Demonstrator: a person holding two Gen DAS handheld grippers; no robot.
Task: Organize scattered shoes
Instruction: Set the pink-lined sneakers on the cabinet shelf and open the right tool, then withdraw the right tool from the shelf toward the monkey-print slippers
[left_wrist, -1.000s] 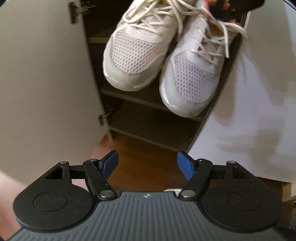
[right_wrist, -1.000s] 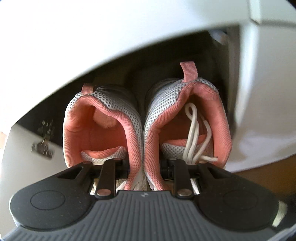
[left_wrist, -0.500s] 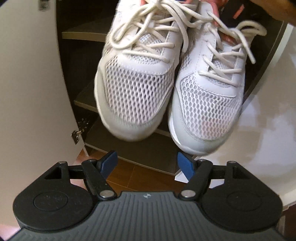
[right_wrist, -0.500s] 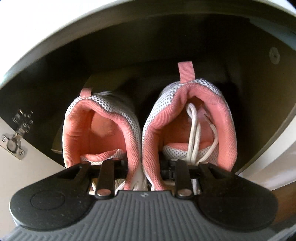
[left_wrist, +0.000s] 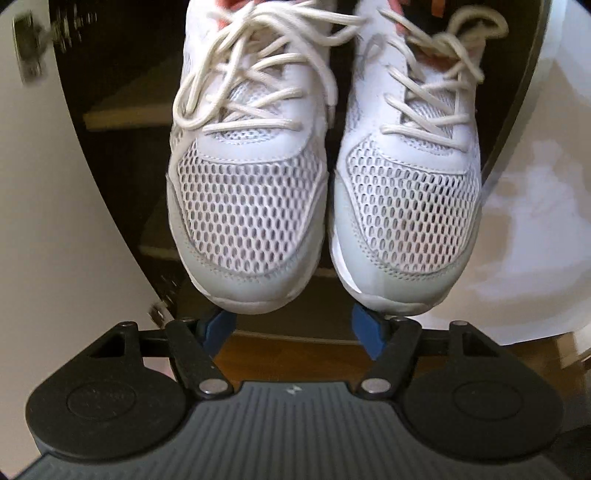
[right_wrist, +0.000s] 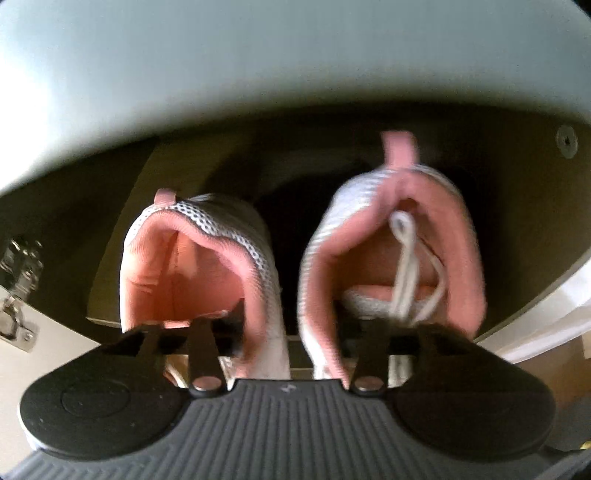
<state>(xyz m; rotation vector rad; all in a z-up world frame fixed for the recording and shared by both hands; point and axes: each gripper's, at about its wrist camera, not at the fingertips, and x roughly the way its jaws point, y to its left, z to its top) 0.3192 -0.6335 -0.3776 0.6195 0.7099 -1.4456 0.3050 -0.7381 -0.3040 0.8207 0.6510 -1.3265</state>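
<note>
Mesh sneakers (left_wrist: 325, 192) apparently on spread right gripper (right_wrist: 284, 325).

Both views are fisheye, so straight edges bend strongly near the borders. In the left wrist view the white sneakers (left_wrist: 325, 184) are sharp and evenly lit, while the cabinet interior (left_wrist: 122, 166) behind them stays very dark. The hinge (left_wrist: 29, 48) at 10 o'clock is smeared by motion. Bright patches of glare lie on the white door (left_wrist: 535, 221) at 3 o'clock. The right wrist view is softer: the pink heel linings (right_wrist: 399, 236) are blurred, and the pale panel (right_wrist: 258, 74) at 12 o'clock is out of focus.
</note>
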